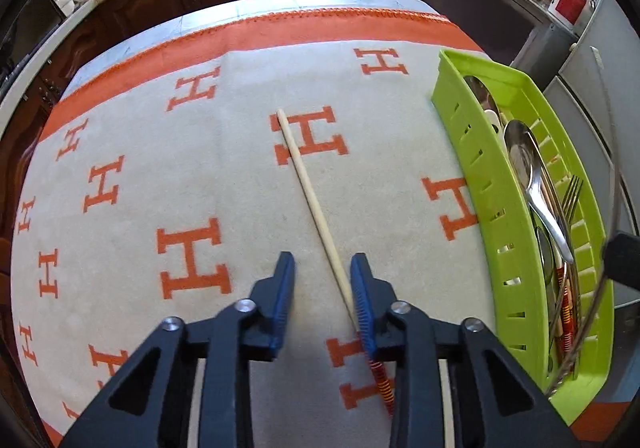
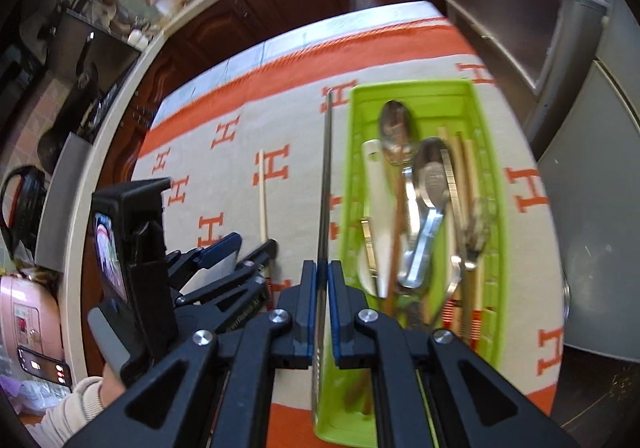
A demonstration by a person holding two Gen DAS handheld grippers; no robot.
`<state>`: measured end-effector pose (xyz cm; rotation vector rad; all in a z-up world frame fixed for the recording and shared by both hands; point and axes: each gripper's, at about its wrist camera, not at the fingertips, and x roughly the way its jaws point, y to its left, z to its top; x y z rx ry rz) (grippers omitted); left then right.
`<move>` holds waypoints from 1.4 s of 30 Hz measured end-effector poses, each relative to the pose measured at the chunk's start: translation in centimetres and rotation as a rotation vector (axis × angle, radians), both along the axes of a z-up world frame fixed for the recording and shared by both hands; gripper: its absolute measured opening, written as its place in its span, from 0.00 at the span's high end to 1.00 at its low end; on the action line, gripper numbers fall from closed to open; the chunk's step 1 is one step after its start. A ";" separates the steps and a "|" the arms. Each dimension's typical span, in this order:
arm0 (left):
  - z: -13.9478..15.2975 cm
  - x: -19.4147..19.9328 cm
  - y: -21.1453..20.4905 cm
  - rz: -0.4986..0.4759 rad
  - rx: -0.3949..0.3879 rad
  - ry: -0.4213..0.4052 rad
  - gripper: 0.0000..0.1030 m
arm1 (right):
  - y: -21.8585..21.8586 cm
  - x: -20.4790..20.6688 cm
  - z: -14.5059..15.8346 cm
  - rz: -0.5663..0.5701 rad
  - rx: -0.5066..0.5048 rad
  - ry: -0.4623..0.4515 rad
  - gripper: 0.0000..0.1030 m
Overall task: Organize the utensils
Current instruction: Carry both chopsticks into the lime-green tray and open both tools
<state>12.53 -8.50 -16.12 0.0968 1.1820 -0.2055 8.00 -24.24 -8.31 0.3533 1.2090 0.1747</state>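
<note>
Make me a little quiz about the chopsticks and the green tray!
1. True or false: the left tool is shut on the wooden chopstick.
2. What does the right tool hold? A) a spoon B) a metal chopstick C) a fork
3. Fill in: the spoons lie in the ___ tray.

Key
1. False: it is open, and the chopstick lies on the cloth between its fingers.
2. B, the metal chopstick.
3. green

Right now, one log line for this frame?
left gripper: open around wooden chopstick on cloth | right gripper: shut on metal chopstick beside green tray | tray: spoons, fork
</note>
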 end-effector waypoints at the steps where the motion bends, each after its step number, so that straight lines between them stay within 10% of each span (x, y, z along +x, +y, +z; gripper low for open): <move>1: 0.0 0.1 0.0 -0.003 -0.013 0.005 0.94 | -0.6 -0.2 0.1 -0.012 0.013 -0.003 0.95; 15: 5.0 -2.0 1.3 -0.011 -0.230 0.035 0.97 | -4.4 -2.3 3.3 -0.067 0.107 -0.105 0.95; 25: 9.7 -2.4 -4.0 -0.113 -0.349 0.031 0.97 | -7.0 -4.0 5.0 -0.116 -0.034 -0.138 0.95; 42: 6.0 -1.4 -7.8 -0.093 -0.377 0.069 0.86 | -4.5 0.5 -1.5 -0.045 -0.126 0.014 0.94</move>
